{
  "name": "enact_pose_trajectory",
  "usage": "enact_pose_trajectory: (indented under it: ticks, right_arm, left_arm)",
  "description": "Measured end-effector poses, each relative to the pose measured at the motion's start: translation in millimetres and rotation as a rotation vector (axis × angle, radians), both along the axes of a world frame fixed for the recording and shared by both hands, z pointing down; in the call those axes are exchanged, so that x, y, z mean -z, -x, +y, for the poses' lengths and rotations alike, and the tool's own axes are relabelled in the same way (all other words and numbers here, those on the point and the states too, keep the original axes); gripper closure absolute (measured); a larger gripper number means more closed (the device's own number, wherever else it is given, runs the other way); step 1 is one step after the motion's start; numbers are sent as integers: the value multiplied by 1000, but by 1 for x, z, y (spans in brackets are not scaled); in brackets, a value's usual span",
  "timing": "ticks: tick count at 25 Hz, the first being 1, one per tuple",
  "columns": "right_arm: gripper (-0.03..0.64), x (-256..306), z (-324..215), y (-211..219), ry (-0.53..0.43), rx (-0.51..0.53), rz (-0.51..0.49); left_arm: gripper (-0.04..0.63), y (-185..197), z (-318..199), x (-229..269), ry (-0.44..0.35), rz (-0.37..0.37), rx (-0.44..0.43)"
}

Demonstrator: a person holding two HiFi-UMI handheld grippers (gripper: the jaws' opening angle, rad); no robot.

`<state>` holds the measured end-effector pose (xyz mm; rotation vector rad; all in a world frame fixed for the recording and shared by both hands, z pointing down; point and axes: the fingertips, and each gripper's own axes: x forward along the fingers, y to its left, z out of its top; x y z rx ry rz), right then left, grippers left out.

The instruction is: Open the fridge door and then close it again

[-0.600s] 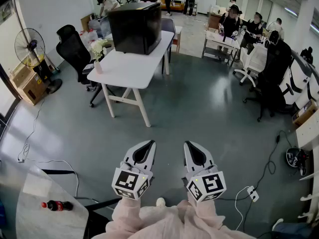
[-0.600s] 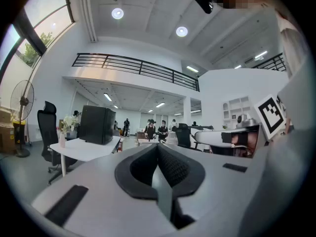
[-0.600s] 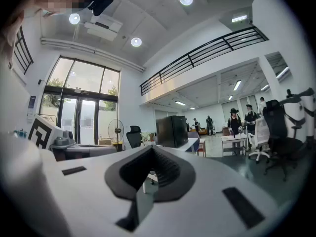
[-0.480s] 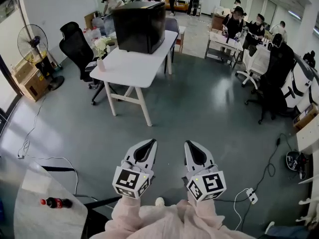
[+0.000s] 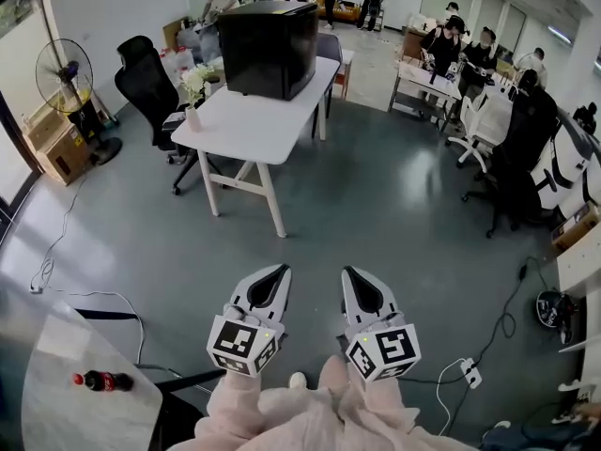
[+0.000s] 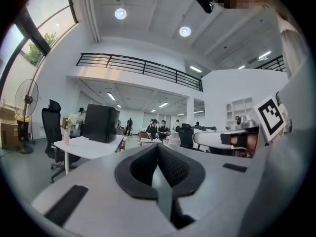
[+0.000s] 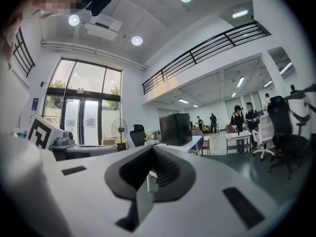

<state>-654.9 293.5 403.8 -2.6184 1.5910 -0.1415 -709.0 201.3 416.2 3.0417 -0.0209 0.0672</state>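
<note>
**Head view.** Left gripper [image 5: 279,273] and right gripper [image 5: 348,274]: side by side at the lower middle, held level over the floor, tips pointing up the picture toward the table. Each has its jaws together and nothing between them.
Fridge [image 5: 268,45]: black and boxy, well apart from both grippers, straight ahead of them at the far end of a white table [image 5: 246,130]. It stands upright, about as wide as it is tall, with no marked long axis. One vertical corner faces the person. Which face bears the door cannot be told.
Beside it, at the table's left edge: a vase of white flowers [image 5: 193,90].
Room: glossy grey-green floor [image 5: 376,214]; black office chair [image 5: 148,87]; standing fan [image 5: 64,71]; cola bottle [image 5: 101,381] lying on a grey tabletop at lower left; people at desks at the far right.

**Left gripper view.** Jaws closed, empty. The fridge [image 6: 101,123] is far off, left of the tips, on the table.

**Right gripper view.** Jaws closed, empty. The fridge [image 7: 176,129] is far off, just right of the tips. Tall glazed doors [image 7: 84,115] are at the left.
</note>
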Motion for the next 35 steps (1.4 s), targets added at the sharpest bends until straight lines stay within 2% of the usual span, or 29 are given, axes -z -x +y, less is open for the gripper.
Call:
enact_pose_trajectory:
  ticks: [8, 13, 24, 35]
  right_arm:
    - [604, -28, -6, -12, 25, -13, -73]
    - [604, -29, -20, -30, 20, -2, -74]
    - [604, -14, -78, -111, 7, 43, -66]
    - [604, -5, -119, -196, -4, 89, -66]
  left_arm:
    - [583, -10, -7, -26, 27, -52, 1]
    - [583, -29, -20, -28, 20, -56, 9]
    - [584, -107, -64, -10, 0, -43, 26]
    - [583, -184, -106, -4, -4, -42, 81]
